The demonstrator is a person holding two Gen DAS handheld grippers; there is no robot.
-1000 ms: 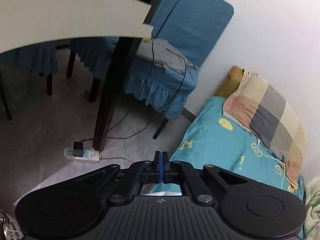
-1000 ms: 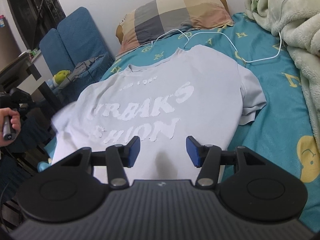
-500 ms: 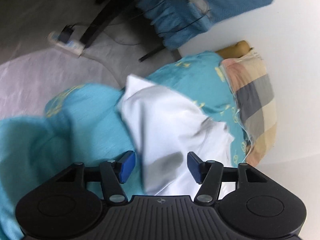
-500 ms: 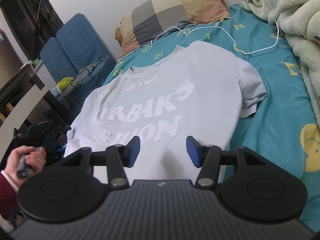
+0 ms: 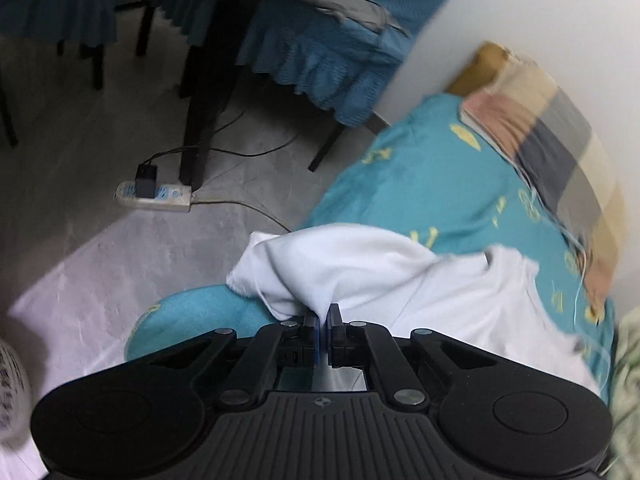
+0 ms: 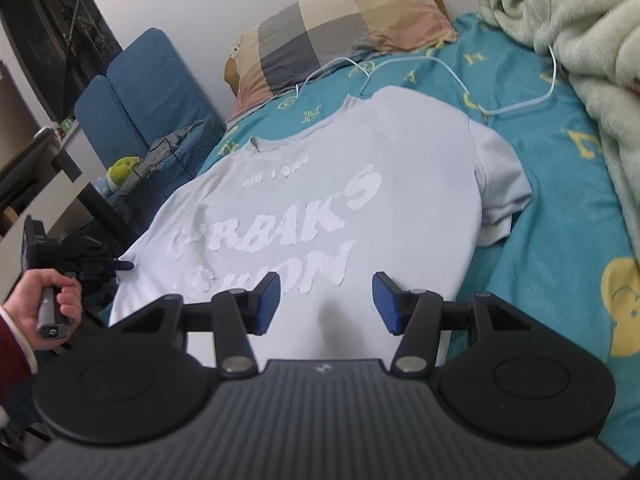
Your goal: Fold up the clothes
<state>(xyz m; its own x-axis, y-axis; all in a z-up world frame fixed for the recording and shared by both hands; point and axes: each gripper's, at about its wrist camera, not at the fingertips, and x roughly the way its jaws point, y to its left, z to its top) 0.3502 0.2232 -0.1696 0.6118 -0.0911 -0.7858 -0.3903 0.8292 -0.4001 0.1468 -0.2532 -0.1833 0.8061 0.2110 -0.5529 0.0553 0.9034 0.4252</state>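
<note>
Fingers of the left gripper [image 5: 323, 316] are pressed together on a bunch of white cloth, the left sleeve side of the T-shirt [image 6: 340, 208], which lies face up on the bed [image 6: 560, 208] with its collar toward the checked pillow [image 6: 340, 28]. Fingers of the right gripper [image 6: 326, 300] stand wide apart and hold nothing; they hover over the lower hem of the shirt. I judge that the first fold is in hand: the left side is pinched and should now be carried across the chest toward the middle, while the right gripper probably needs to come down and take the hem on the same side, so that the edge travels straight and does not wrinkle. Compared with half a second ago, the left fingers were open above the sleeve and now they are shut on it, with the cloth lifted into a small peak. The right gripper is almost where it was.
</note>
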